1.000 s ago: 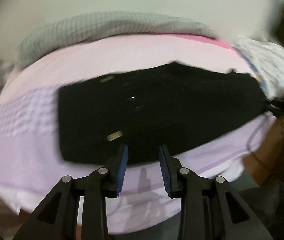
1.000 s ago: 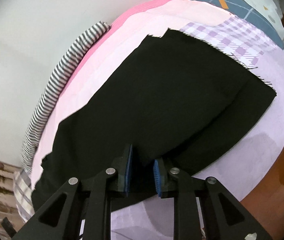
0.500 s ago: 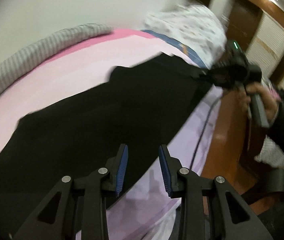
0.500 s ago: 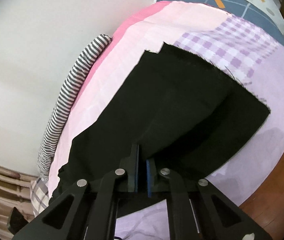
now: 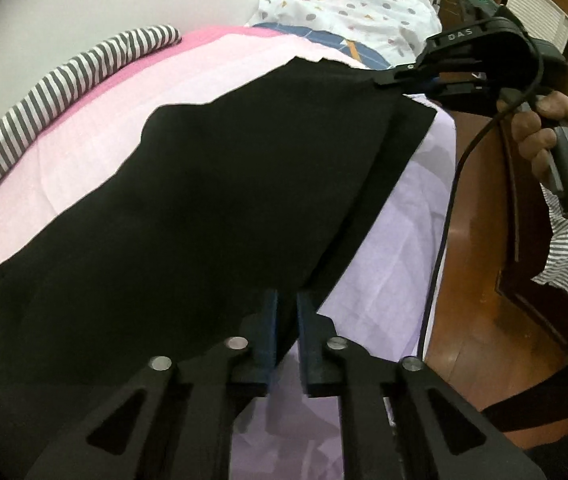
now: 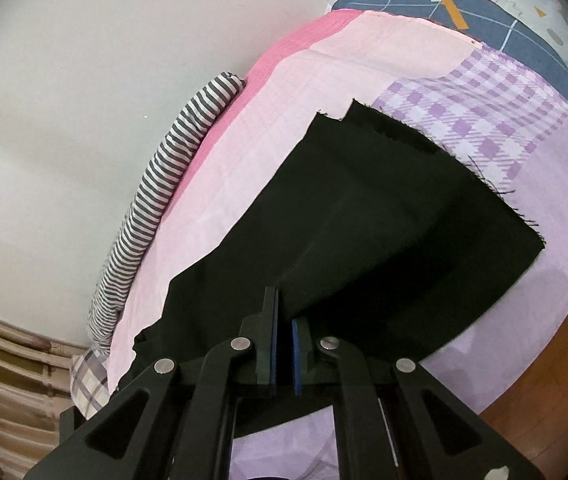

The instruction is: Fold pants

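One pair of black pants (image 5: pixel 211 200) lies stretched across a bed (image 5: pixel 63 168), on pink and lilac sheets, with the near edge lifted off the bedding at both ends. At the frayed leg end, the right gripper (image 6: pixel 284 322) is clenched on a fold of the cloth, which rises from the bed into its blue pads (image 6: pixel 295 340). From the other camera that same gripper (image 5: pixel 412 76) shows pinching the far corner, with a hand (image 5: pixel 540 136) around its grey handle and a cable hanging from it. Nearer, the left gripper (image 5: pixel 286 320) is closed on the pants' edge, cloth caught between its narrowed jaws. A striped cloth (image 6: pixel 163 200) runs along the wall side of the bed. Patterned pillows (image 5: pixel 348 8) sit at the head. Brown wood (image 5: pixel 484 300) borders the bed's near side.
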Action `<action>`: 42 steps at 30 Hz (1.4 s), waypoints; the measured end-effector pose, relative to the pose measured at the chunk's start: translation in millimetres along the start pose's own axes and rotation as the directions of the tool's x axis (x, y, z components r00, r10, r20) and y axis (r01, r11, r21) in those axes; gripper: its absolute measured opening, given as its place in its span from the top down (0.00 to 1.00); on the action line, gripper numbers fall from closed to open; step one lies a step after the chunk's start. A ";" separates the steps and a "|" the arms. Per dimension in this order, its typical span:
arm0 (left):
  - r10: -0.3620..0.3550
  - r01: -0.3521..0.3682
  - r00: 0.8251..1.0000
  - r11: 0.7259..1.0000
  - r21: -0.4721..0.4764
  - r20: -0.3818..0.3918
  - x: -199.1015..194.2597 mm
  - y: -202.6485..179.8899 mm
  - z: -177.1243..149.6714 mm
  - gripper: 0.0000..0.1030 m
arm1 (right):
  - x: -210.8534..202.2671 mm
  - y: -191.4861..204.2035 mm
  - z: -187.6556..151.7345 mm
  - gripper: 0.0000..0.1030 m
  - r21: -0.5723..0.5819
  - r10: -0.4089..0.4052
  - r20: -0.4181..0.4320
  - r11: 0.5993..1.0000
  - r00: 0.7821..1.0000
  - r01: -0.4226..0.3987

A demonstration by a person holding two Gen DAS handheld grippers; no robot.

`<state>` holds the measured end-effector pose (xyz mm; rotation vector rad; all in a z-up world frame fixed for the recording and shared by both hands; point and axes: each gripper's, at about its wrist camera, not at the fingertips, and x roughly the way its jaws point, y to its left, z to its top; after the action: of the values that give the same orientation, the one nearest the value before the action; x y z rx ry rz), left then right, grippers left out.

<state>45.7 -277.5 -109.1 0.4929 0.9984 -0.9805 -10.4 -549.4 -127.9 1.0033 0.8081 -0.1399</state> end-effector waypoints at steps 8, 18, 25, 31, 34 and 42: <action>0.001 -0.001 1.000 1.000 -0.017 0.009 1.0 1.2 -0.1 0.93 | 3.1 -31.7 9.0 0.87 0.079 -0.071 0.029 0.995 0.997 0.068; -0.004 0.004 1.000 1.000 -0.028 -0.001 4.4 2.3 -1.9 0.93 | -15.8 -43.6 34.7 0.94 0.054 -0.170 0.084 0.985 0.982 0.166; -0.011 0.011 1.000 1.000 -0.014 0.010 2.1 1.1 -3.1 0.93 | -42.8 -37.1 22.3 0.96 0.017 -0.214 0.147 0.977 0.966 0.214; -0.021 0.021 1.000 1.000 0.021 0.004 3.1 -4.0 -7.3 0.93 | -41.1 -63.1 4.7 0.96 0.086 -0.245 0.128 0.968 0.961 0.235; -0.033 0.033 0.999 0.999 0.015 -0.002 5.8 -1.6 -7.1 0.93 | -38.6 -68.2 3.0 0.96 0.101 -0.263 0.119 0.963 0.958 0.251; -0.103 0.106 0.994 0.989 -0.105 0.028 -2.7 16.5 -5.1 0.75 | -57.5 -55.2 6.2 0.61 0.096 -0.348 0.132 0.937 0.928 0.337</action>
<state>57.0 -264.3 -110.4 0.3427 1.0588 -1.0182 -72.9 -599.2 -126.6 0.8991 0.8413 -0.5417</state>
